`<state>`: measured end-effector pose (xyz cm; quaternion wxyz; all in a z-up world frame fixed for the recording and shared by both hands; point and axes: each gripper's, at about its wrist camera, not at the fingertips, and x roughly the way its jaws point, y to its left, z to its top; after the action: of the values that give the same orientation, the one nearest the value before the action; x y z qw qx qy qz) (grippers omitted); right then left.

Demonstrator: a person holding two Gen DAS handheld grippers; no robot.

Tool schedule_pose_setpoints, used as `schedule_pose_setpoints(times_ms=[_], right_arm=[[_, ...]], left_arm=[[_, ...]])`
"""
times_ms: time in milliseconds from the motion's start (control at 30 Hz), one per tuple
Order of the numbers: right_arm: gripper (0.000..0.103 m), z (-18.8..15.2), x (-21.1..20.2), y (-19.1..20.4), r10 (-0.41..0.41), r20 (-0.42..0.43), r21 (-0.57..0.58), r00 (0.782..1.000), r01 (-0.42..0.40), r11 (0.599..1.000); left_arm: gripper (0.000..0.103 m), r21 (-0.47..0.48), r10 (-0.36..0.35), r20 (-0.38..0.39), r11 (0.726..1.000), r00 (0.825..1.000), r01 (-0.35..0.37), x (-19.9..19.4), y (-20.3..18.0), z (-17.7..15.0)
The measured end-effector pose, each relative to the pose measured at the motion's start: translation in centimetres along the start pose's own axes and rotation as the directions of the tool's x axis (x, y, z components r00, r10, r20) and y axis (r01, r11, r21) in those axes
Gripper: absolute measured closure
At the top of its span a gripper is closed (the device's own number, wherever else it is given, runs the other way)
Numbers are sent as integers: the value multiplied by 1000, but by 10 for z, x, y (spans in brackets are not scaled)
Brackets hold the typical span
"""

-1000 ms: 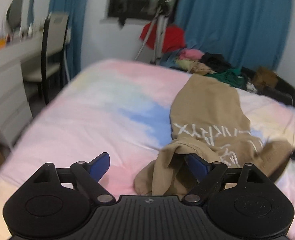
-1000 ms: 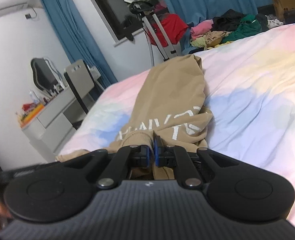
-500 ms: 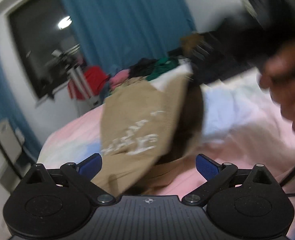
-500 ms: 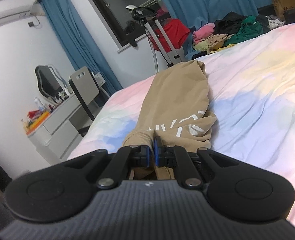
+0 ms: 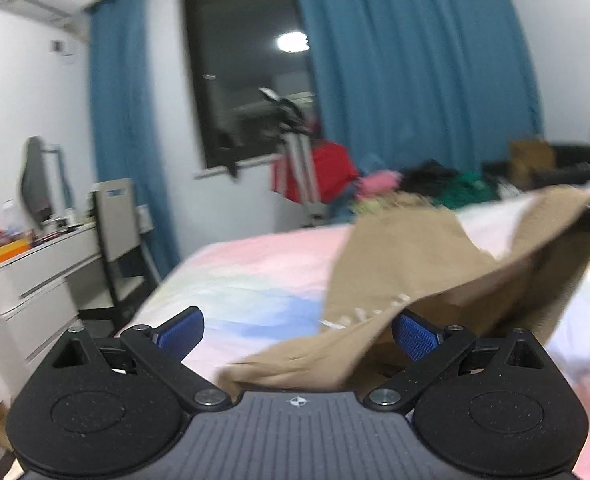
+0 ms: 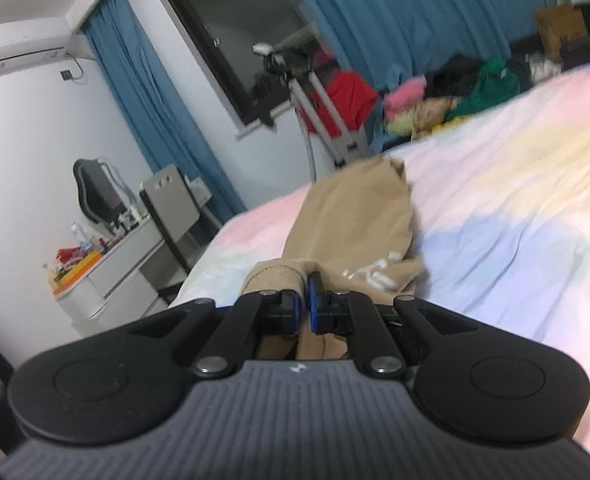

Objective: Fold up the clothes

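Note:
A tan garment with white lettering (image 5: 407, 276) is lifted partly off the pastel bedspread (image 5: 255, 272). My left gripper (image 5: 297, 332) is open, and a loose fold of the tan cloth droops between its blue pads without being pinched. In the right wrist view the same tan garment (image 6: 355, 216) stretches away along the bed. My right gripper (image 6: 305, 304) is shut on its ribbed hem, which bunches up just behind the pads.
A white desk (image 5: 39, 276) with clutter and a grey chair (image 5: 115, 220) stand left of the bed. A tripod (image 5: 299, 164) is by the window. A heap of mixed clothes (image 6: 455, 92) lies at the bed's far end, before blue curtains.
The left gripper swung up and back to level, still open, with the cloth now hanging between its pads. The right gripper lifted and pulled the garment, keeping its grip on the hem.

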<state>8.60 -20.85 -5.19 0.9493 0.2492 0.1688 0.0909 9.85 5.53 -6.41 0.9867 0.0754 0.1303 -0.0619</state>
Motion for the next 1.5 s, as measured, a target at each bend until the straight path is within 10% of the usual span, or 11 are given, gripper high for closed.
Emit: schedule_pose_setpoints(times_ms=[333,467,633,800,900,1100,1500], right_arm=[[95,7,-9,-10,-9,76,60,997,5,998],[95,7,-6,-4,-4,67,19,998,3,1000],[95,6,-5,-4,1,55,19,998,-2,1000],[95,7,-7,-4,13,63,33,998,-15,999],[95,7,-10,-4,18,70,34,997,-21,999],[95,5,-11,-6,5,72,34,997,-7,999],[95,7,-23,-2,31,176,13,984,-33,999]], left_arm=[[1,-315,132,-6,940,991,-128,-48,86,32],[1,-352,5,-26,936,1000,-14,-42,94,32],[0,-85,-221,3,972,975,220,-51,41,29],[0,230,-273,-47,933,961,276,-53,-38,1],[0,322,-166,-17,933,986,162,-44,-60,-14],[0,96,1,9,995,1000,-1,-34,-20,-10],[0,-68,239,-112,967,965,-247,-33,39,4]])
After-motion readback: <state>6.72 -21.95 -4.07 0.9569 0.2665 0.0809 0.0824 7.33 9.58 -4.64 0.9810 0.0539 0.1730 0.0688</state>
